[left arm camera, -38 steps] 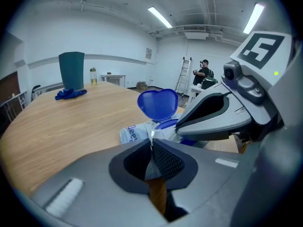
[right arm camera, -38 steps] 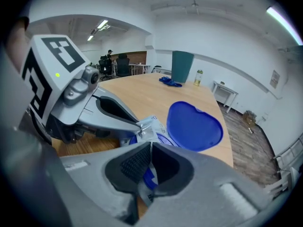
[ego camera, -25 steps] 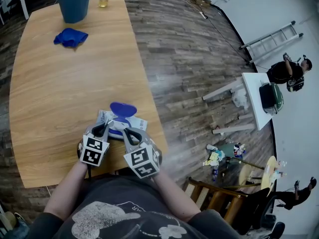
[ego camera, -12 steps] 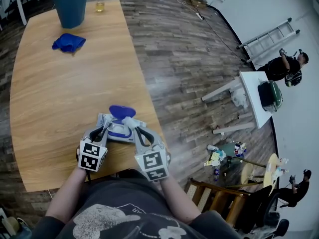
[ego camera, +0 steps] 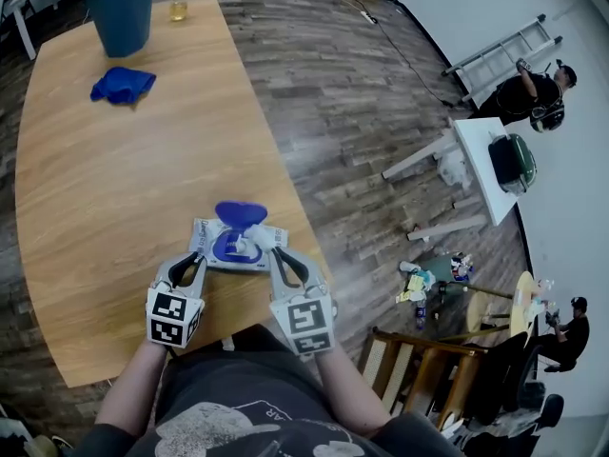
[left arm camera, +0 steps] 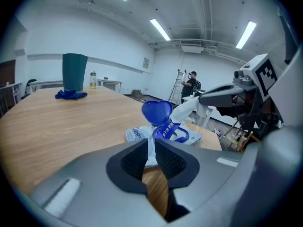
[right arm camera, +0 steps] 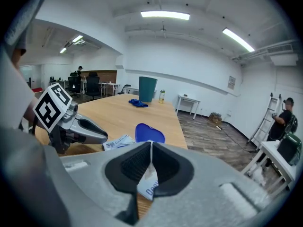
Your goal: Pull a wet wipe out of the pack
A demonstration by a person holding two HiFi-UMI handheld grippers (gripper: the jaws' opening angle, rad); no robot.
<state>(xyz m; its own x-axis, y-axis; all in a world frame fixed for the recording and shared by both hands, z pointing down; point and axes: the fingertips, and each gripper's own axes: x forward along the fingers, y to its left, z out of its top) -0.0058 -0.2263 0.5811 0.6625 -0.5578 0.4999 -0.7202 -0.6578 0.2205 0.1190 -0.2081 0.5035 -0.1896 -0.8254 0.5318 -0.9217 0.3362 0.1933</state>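
Lying by the wooden table's (ego camera: 114, 179) 6 o'clock edge, the wet wipe pack (ego camera: 211, 241) has its blue lid (ego camera: 240, 213) flipped open. Right gripper (ego camera: 273, 253), at the pack's 4 o'clock, pinches a white wet wipe (ego camera: 253, 246) rising from it; left gripper (ego camera: 198, 259), at 8 o'clock, is opening, the pack's edge between its jaws

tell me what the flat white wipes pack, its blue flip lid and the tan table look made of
White wipes pack: looks like soft plastic film, slightly glossy, printed.
Blue flip lid: rigid moulded plastic, smooth, stands open stiffly.
Tan table: wood or wood-look laminate, matte, grain streaks show; which, unclear.
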